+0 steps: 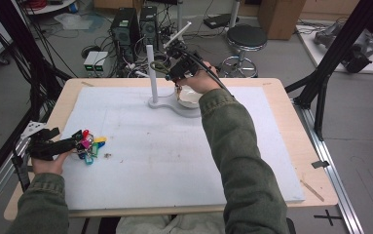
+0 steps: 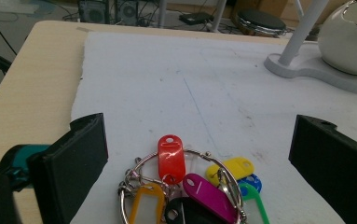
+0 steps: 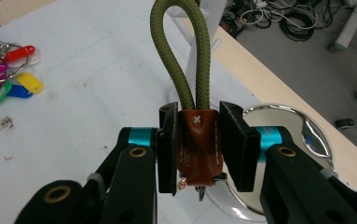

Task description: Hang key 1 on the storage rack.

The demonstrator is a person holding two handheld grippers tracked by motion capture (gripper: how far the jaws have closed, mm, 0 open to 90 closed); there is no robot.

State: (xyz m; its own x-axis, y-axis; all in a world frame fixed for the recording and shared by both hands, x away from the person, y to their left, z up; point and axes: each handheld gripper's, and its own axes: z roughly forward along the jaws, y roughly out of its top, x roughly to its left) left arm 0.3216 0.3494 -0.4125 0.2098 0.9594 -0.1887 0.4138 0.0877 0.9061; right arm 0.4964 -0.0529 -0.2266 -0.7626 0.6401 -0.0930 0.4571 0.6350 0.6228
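**Right gripper clamping a cord strap at the far stand; left gripper standing open by the key ring**

A wooden table [image 1: 291, 126] is carrying a white foam mat [image 1: 174, 161] that is covering most of its top. Bare wood is showing as a strip along the left, far and right edges. The middle and near right of the mat are lying bare, giving the widest open room for moving.

At the far middle of the mat, a white stand [image 1: 162, 103] is resting with its upright post [image 1: 151, 73] rising from a flat base. A white bowl [image 1: 190, 99] is sitting on that base, just beside the post.

The right gripper [image 1: 174, 73] is hanging above the bowl, near the post and close to the far edge of the mat. Its jaws are clenched on the brown leather tab [image 3: 198, 147] of a strap, and the green cord loop [image 3: 181, 51] is standing up from between the pads. In the right gripper view, the shiny rim of the bowl is lying just beyond the jaws.

The left gripper [image 1: 74, 144] is resting low at the left edge of the mat, close to the table's left side. Its jaws are standing wide apart and released, pressing on nothing. A key ring [image 2: 185, 186] with coloured plastic tags is lying flat on the mat between and just ahead of them, well apart from the stand.
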